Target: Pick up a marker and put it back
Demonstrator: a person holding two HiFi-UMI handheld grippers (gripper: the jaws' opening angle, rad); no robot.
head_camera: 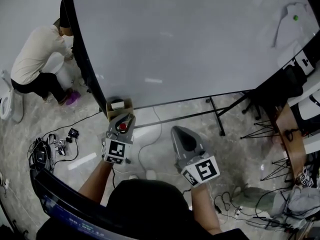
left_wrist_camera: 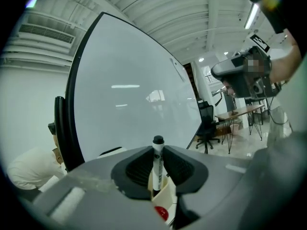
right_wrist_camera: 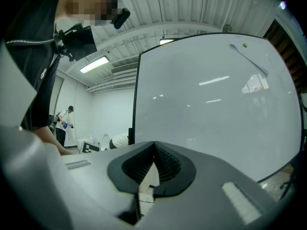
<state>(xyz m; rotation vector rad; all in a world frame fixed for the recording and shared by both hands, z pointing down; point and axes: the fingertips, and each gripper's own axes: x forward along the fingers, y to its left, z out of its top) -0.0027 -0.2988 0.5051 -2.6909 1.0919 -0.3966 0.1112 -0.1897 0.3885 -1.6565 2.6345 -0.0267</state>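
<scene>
Left gripper (head_camera: 124, 121) jaws are clamped on the marker (left_wrist_camera: 157, 166), white barrel upright with the black cap on top, probably so it can drop straight into the small cardboard box (head_camera: 111, 109) just below, at the foot of the whiteboard (head_camera: 190, 39). Something red shows under the jaws, unclear what. Right gripper (head_camera: 179, 132) hangs alongside, jaws closed together on nothing, likely parked out of the way.

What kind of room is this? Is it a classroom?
More likely an office or workshop: a big whiteboard on a stand, a desk with a black office chair nearby, and cables lying on the shiny floor.
</scene>
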